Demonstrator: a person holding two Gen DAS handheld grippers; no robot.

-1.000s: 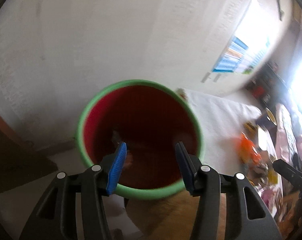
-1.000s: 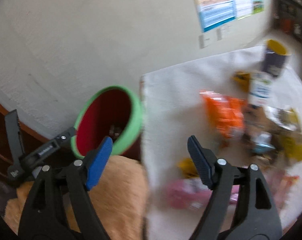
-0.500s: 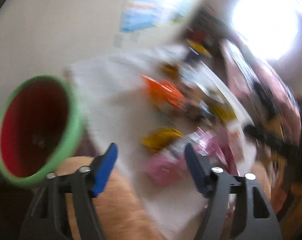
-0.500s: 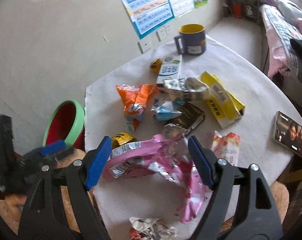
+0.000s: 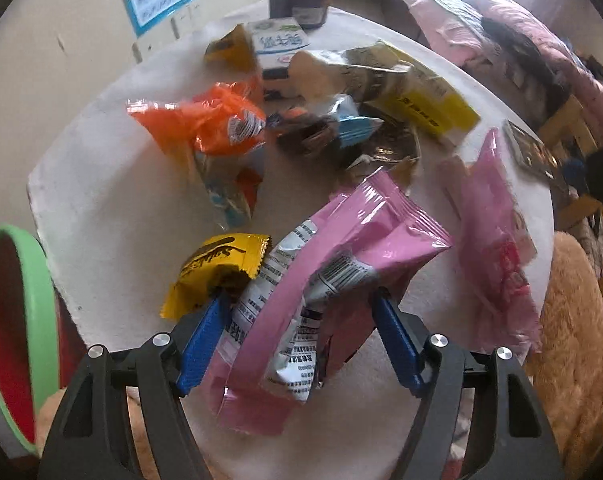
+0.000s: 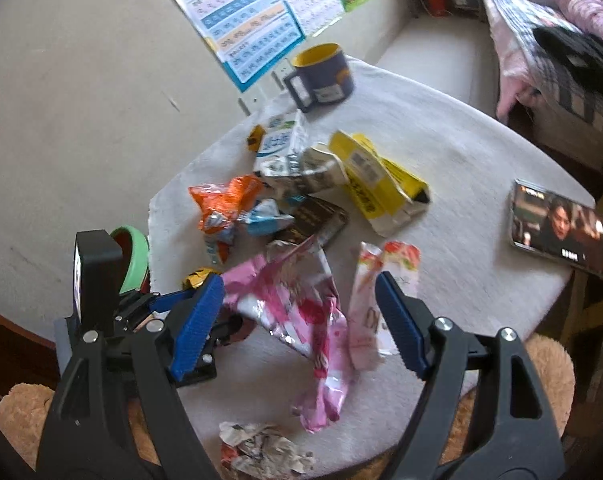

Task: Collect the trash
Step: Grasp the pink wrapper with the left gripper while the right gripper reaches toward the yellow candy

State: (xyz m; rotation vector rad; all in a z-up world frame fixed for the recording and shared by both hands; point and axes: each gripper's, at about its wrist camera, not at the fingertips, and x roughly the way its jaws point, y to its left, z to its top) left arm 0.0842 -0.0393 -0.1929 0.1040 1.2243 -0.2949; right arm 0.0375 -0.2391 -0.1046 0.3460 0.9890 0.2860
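Wrappers litter the white round table (image 6: 453,152). My left gripper (image 5: 301,332) is open, its fingers astride the near end of a pink wrapper (image 5: 341,256), with a small yellow wrapper (image 5: 217,268) by its left finger. An orange bag (image 5: 209,124) lies further back. My right gripper (image 6: 301,320) is open above another pink wrapper (image 6: 301,296) and a pale strawberry packet (image 6: 373,300). The left gripper (image 6: 169,308) shows at the table's left edge. The red bin with a green rim (image 5: 17,320) stands to the table's left; it also shows in the right wrist view (image 6: 135,252).
A yellow carton (image 6: 377,176), a milk carton (image 6: 279,144), a dark packet (image 6: 313,220) and a blue mug (image 6: 321,76) sit further back. A phone (image 6: 561,228) lies at the right. Crumpled paper (image 6: 261,452) lies at the near edge. Tan plush (image 5: 573,340) surrounds the table.
The left gripper has swung right from over the bin's mouth to the table and now straddles the pink wrapper. The right gripper has moved right over the trash pile. Both stayed open.
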